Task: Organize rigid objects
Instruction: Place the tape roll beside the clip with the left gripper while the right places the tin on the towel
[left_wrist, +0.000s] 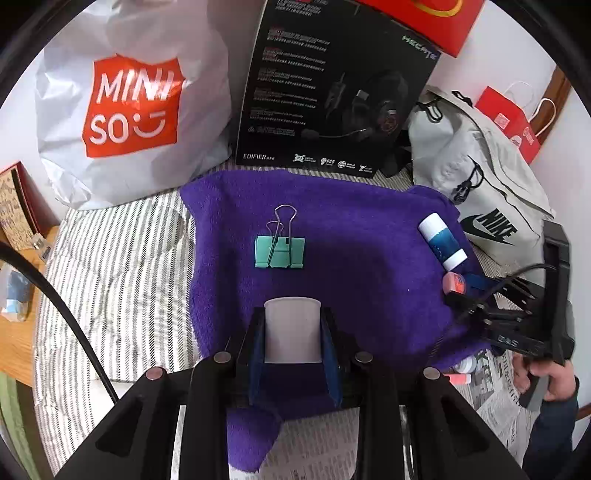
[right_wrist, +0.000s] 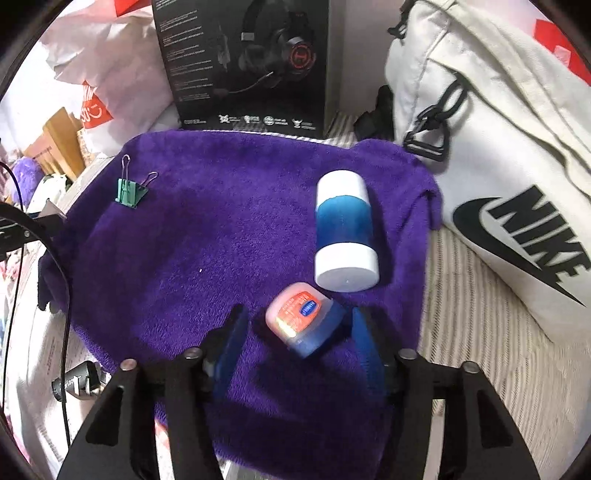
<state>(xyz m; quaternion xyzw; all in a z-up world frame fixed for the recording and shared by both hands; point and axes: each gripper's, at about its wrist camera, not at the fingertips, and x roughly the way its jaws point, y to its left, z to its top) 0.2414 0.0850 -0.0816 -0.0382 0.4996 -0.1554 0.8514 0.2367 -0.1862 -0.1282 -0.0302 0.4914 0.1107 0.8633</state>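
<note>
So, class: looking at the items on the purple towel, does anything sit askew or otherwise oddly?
Yes. The small Vaseline jar sits tilted on one edge between the open right gripper fingers, not flat on the purple towel. The blue-and-white tube lies on its side beside it. The green binder clip looks fine.

Ahead of my left hand-held gripper (left_wrist: 292, 325), only the green binder clip (left_wrist: 279, 251) at 12 o'clock breaks the open purple towel (left_wrist: 362, 266). Beyond it the Miniso bag (left_wrist: 129, 110) at 11 and the headset box (left_wrist: 332, 92) at 1 wall off the back. My right hand-held gripper (right_wrist: 295, 332) has bare towel from 9 to 11; the blue-and-white cylinder (right_wrist: 345, 232) blocks 1, the Nike bag (right_wrist: 498, 166) blocks 2.
</note>
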